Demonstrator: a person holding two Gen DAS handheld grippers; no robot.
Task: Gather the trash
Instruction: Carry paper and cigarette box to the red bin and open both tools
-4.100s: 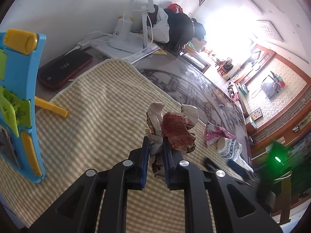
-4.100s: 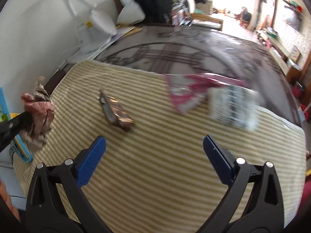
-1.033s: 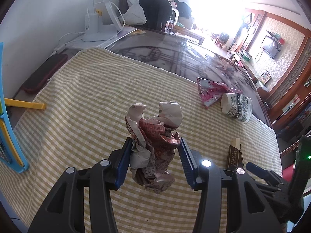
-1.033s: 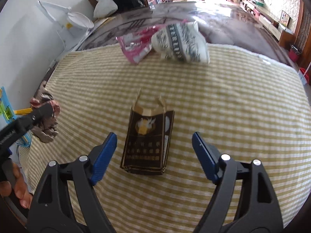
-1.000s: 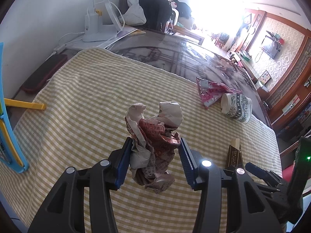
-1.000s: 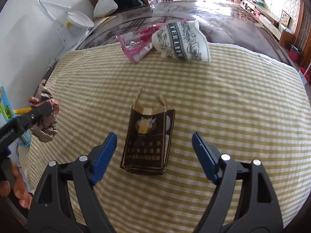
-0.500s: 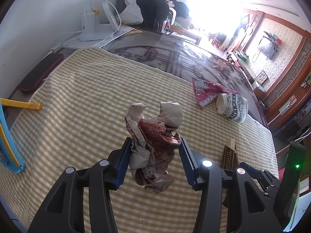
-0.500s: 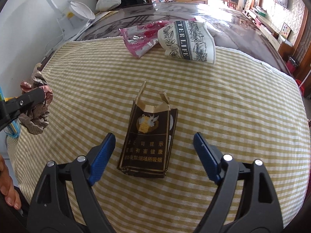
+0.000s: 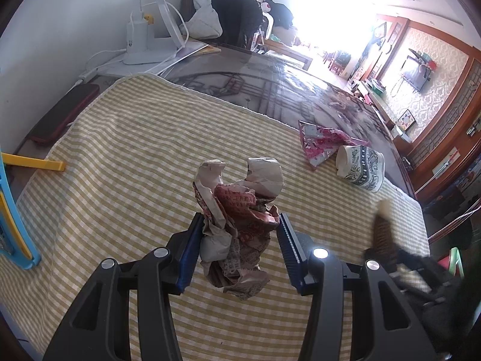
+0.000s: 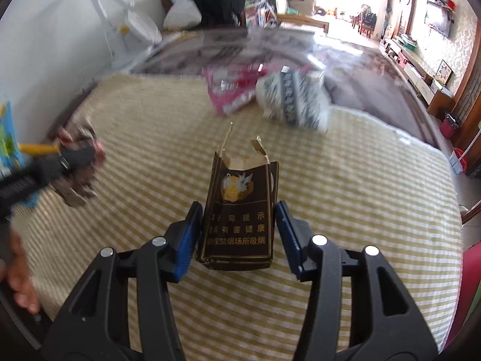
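My left gripper (image 9: 237,251) is shut on a crumpled red and white paper wrapper (image 9: 237,213) and holds it above the checked cloth (image 9: 126,156). My right gripper (image 10: 239,236) is shut on a torn dark brown cigarette pack (image 10: 240,210), its blue pads (image 10: 188,237) against the pack's sides, above the cloth (image 10: 360,210). The left gripper and wrapper show blurred at the left of the right wrist view (image 10: 78,162). A pink wrapper (image 9: 321,143) and a patterned paper cup (image 9: 359,170) lie on the cloth's far edge.
A white lamp base (image 9: 141,48) with cables, a dark red case (image 9: 63,114) and a yellow stick (image 9: 33,162) lie at the left. A blue toy board (image 9: 12,225) stands at the left edge. Dark glass table (image 9: 270,87) extends behind.
My right gripper has closed on the cigarette pack and lifted it off the cloth. My left gripper still holds the wrapper and has shifted slightly.
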